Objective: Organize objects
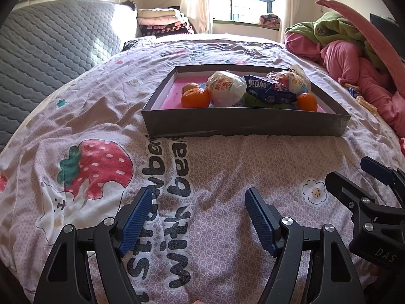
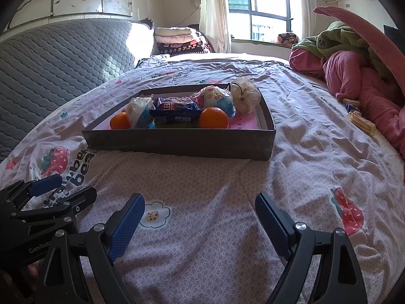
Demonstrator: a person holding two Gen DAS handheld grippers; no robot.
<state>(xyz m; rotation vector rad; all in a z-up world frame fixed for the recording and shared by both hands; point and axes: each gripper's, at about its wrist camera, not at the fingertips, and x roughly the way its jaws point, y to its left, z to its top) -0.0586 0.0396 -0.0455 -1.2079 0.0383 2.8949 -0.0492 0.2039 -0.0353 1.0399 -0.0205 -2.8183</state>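
Note:
A shallow grey box (image 1: 243,124) (image 2: 177,141) with a pink floor sits on the printed bedspread. Inside lie oranges (image 1: 195,97) (image 2: 214,117), a blue biscuit pack (image 1: 270,91) (image 2: 174,110), white wrapped snacks (image 1: 226,88) (image 2: 217,97) and a green item (image 1: 255,101). My left gripper (image 1: 198,195) hovers open over the bedspread, well short of the box, nothing between its fingers. My right gripper (image 2: 200,200) is likewise open and empty, near the box's front. In each wrist view the other gripper shows at the edge.
Loose snack packets (image 2: 362,122) (image 1: 364,101) lie on the bed at the right, beside a heap of pink and green clothes (image 2: 354,71). A grey quilted headboard (image 1: 50,50) rises at the left. Folded blankets (image 2: 177,40) and a window are behind.

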